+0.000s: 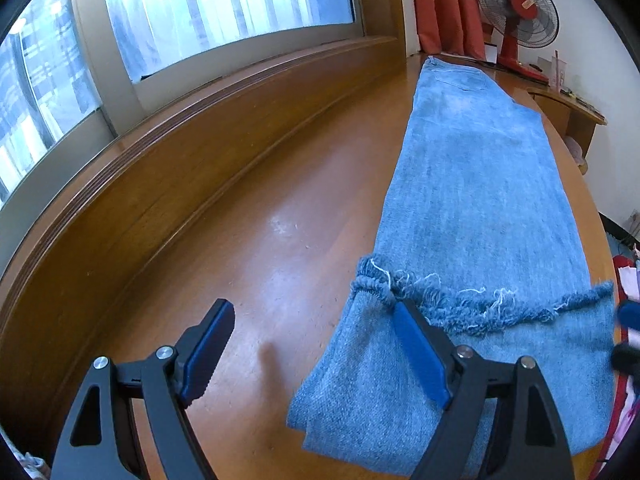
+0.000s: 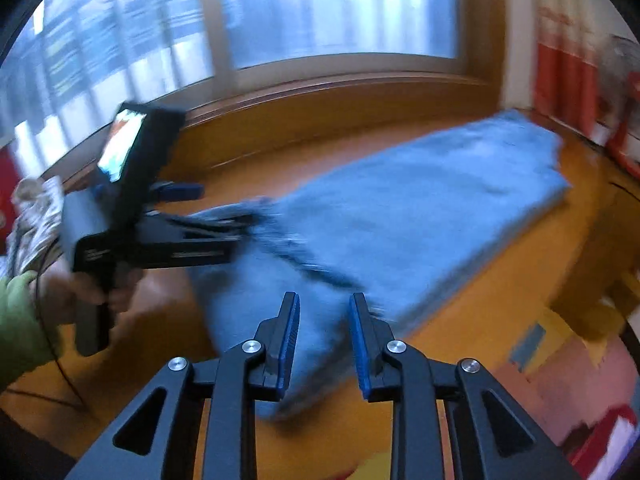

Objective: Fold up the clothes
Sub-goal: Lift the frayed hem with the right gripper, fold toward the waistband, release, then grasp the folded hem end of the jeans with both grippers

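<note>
Surface [image 1: 248,240]: polished wood, broad and running under a long window [image 1: 224,0]; it carries everything named below.
Jeans [image 1: 480,168]: pale blue denim laid out lengthwise on the surface, waistband and back pocket at the far end, near the red curtain [image 1: 444,8]. The leg ends are turned back over the legs at the near end, so the frayed hem [image 1: 500,300] lies as a ragged line across the cloth. The same jeans show from the right wrist view [image 2: 420,216], blurred.
Fan [image 1: 518,10]: red stand fan with a dark grille, upright at the far corner, beyond the waistband and well apart from both tools.
Left gripper [image 1: 312,344]: jaws spread wide. One blue pad rests against the folded denim just below the frayed hem; the other hangs over bare wood, beside the cloth. Nothing is pinched between them. From the right wrist view the tool [image 2: 224,222] reaches in from the left, held by a hand [image 2: 100,292] in a green sleeve [image 2: 16,320].
Right gripper [image 2: 324,344]: jaws parted by a narrow gap, poised over the near corner of the folded denim. The cloth shows in the gap, but the pads do not press on it. The view is smeared, so whether the tips touch the denim I cannot tell.
</note>
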Motion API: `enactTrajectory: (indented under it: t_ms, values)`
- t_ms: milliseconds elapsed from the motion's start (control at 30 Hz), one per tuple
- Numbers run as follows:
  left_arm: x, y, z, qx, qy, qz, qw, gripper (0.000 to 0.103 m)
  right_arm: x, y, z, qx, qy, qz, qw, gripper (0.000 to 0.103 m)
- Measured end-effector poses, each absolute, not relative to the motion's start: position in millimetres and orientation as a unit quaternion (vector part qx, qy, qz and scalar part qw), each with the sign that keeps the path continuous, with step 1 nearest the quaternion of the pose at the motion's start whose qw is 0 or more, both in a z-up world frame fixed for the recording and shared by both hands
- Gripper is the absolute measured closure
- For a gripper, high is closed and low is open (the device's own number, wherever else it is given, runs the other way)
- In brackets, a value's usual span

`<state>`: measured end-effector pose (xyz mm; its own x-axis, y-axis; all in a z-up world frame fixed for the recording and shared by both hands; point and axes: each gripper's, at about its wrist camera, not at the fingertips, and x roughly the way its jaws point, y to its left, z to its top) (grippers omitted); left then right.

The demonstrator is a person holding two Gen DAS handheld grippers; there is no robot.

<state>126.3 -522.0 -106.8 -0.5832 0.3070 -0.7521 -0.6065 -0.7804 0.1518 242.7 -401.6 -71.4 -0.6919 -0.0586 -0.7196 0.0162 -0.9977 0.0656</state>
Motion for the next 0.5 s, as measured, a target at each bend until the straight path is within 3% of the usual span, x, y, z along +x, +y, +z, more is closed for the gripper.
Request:
enactTrajectory:
  t_ms: [167,367,500]
  values:
    - [123.2,-524.4,-102.8,-0.378,0.201,0.861,0.275,0.021,223.0,-395.6,-101.6,0.428,-0.047,-0.902,0.016,0.081]
    - [125.0,-546.0,-83.1,-0.363,0.209,0.864,0.281,0.021,230.4,-391.3,-94.3,0.425,-0.055,-0.903,-0.001,0.083]
    - [134.0,-569.2,-69.8,-0.352,0.221,0.858,0.303,0.021,244.2,-392.7,-83.3,0.411,-0.053,-0.91,-0.019,0.073]
